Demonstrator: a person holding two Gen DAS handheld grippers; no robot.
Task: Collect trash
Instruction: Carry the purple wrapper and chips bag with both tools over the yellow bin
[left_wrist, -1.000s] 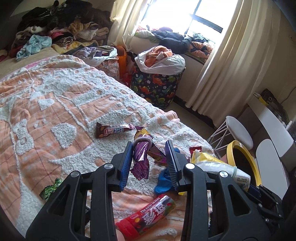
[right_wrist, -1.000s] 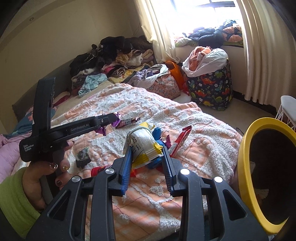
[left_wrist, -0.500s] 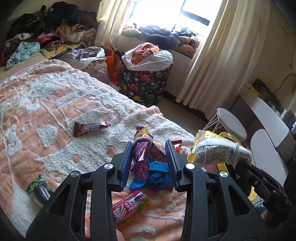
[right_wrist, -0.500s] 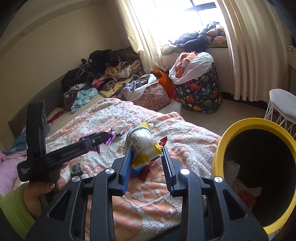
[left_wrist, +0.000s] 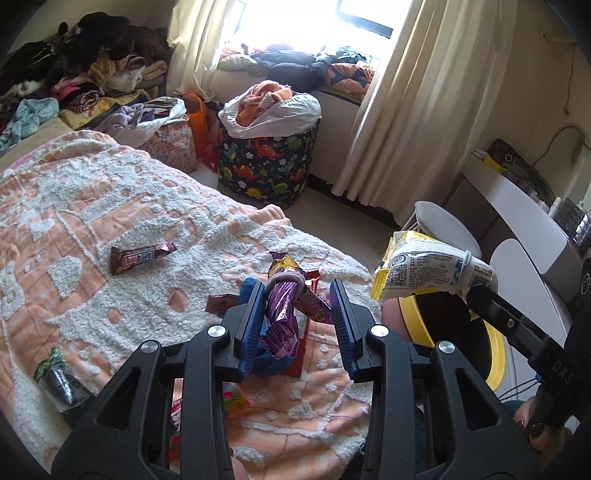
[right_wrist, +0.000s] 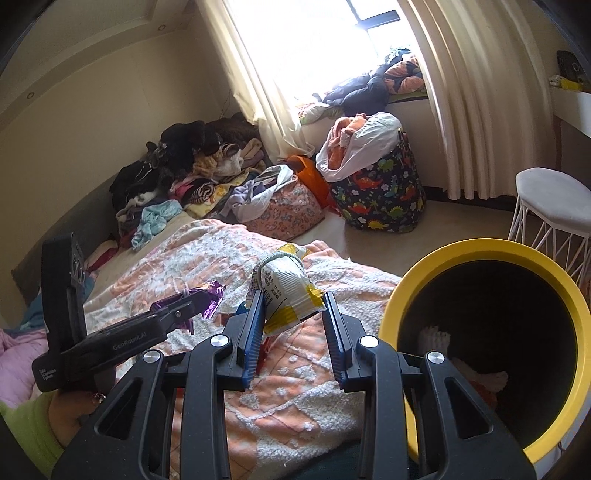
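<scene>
Two wrappers are held up over the bed beside the yellow bin.

A purple wrapper (left_wrist: 282, 314) is pinched against one blue pad of the left gripper (left_wrist: 298, 317), whose jaws stand partly apart, at lower centre of the left view. A white-and-yellow snack bag (right_wrist: 286, 295) is clamped in the right gripper (right_wrist: 291, 325), left of the yellow bin (right_wrist: 443, 254) at lower right. A brown candy bar (left_wrist: 142, 256) is seen lying on the bedspread (left_wrist: 74, 206) at centre left.

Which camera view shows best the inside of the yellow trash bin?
The right wrist view: the yellow trash bin opens toward the camera, so its dark inside and some trash at the bottom show. In the left wrist view only part of its rim shows, behind the right gripper.
</scene>
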